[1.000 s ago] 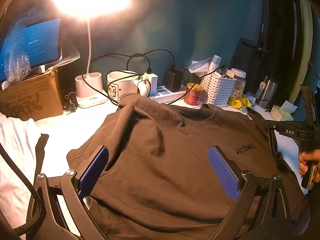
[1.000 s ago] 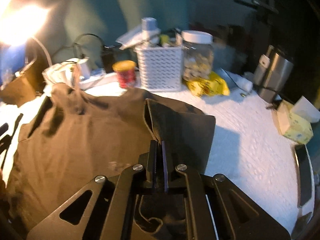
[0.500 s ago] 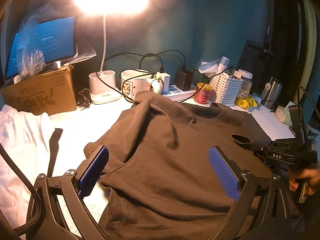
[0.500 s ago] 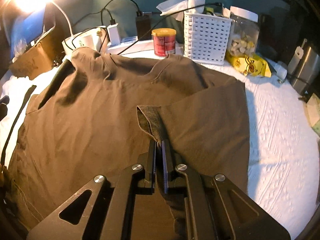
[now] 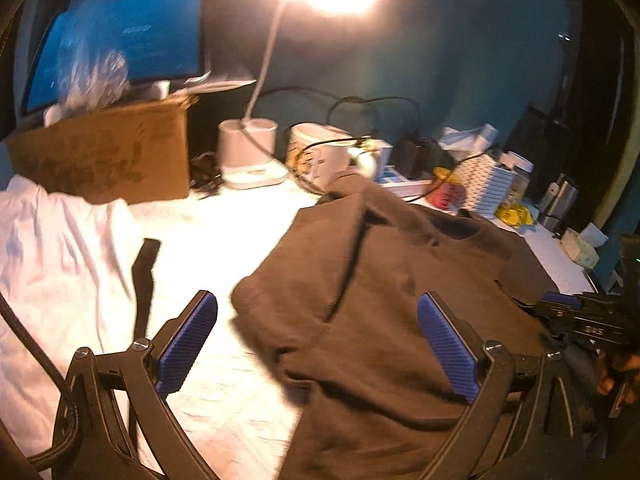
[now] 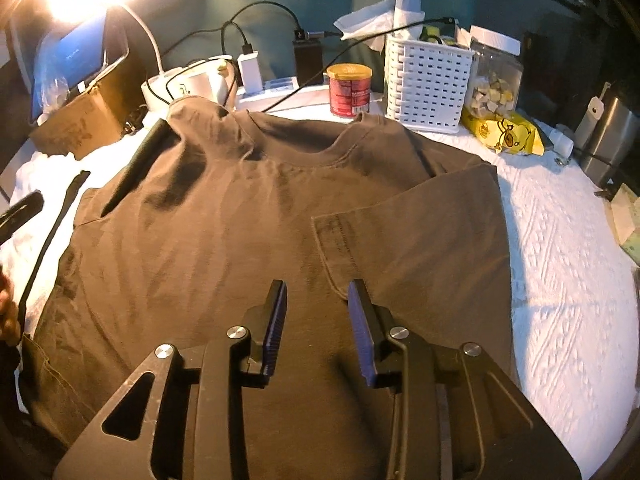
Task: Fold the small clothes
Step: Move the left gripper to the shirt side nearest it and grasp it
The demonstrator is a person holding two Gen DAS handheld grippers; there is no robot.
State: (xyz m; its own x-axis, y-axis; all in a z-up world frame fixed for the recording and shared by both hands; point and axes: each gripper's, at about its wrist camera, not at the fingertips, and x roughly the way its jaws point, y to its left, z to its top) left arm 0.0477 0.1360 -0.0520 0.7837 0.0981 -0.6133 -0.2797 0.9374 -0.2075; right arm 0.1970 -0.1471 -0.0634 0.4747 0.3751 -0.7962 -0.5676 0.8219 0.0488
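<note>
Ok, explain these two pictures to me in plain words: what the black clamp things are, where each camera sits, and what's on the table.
Each black clamp is a hand-held two-finger tool with a camera on it looking along its fingers. The left tool shows in the left wrist view, wide open and holding nothing. The right tool shows in the right wrist view; its jaws are opening, with nothing between them. Below lies a brown T-shirt on a white table cover, its sleeve folded inward. Behind stand a white basket and a red can.

Right gripper (image 6: 317,294) jaws opening, empty; left gripper (image 5: 318,322) jaws wide.
</note>
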